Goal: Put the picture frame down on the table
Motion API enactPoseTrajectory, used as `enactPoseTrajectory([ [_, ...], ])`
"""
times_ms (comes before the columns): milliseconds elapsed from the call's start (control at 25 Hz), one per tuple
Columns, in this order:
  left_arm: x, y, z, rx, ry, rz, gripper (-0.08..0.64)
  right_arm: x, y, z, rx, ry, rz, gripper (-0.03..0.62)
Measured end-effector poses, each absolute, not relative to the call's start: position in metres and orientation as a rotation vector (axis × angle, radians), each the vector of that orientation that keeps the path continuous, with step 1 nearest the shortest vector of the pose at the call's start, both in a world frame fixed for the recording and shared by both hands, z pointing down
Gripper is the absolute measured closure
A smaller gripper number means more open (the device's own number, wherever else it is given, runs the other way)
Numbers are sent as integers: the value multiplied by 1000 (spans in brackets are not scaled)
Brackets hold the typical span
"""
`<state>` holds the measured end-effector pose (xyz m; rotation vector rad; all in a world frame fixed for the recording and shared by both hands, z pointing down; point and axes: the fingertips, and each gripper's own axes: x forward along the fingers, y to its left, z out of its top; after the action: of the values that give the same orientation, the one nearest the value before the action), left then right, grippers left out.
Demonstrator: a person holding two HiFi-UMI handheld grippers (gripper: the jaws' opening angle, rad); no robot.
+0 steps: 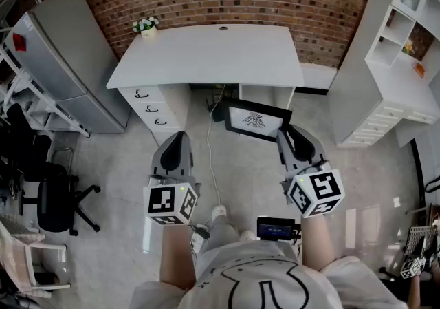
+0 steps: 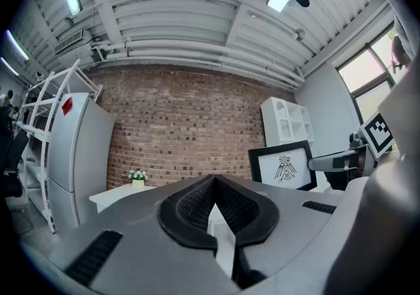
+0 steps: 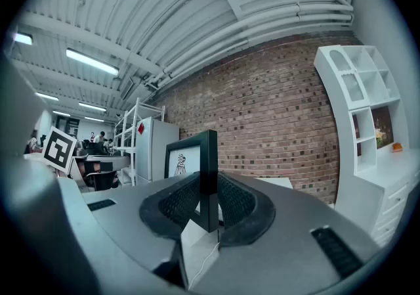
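Frame [image 1: 256,120] is off the table [image 1: 206,53] – it hangs over the floor, nearer me than the table's front edge. Far left I see a fridge [image 1: 62,60], and a flower pot [image 1: 146,25] sits on the table's far-left corner. My left gripper [image 1: 176,141] is left of the frame with its jaws together on nothing. My right gripper [image 3: 209,190] is clamped on the frame's right side – black border between the pads. Shelves [image 1: 405,39] stand at the right.

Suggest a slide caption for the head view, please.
The right gripper holds a black picture frame before the white table.
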<state>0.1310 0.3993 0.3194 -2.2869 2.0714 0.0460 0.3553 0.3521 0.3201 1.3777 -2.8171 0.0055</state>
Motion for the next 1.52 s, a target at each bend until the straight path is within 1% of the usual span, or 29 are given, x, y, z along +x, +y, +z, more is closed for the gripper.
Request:
enactPoseTrajectory([
  [240,133,399,316,-2286,2044,48,548,348,352,319,1362,-2811,-53,520],
  [560,109,386,315,-2291,2052,78,549,327,338,316,1364,-2774,-104,520],
  [760,93,364,307,-2305,2021,98,548,310,319,307,1360,-2844,-1,520],
  [1320,18,307,288,-2331,1946,171,548,233,272,284,1412,-2826,-79,520],
  [1520,-1,295,291,-2360,1918,167,548,217,263,288,1462,-2812,-43,520],
])
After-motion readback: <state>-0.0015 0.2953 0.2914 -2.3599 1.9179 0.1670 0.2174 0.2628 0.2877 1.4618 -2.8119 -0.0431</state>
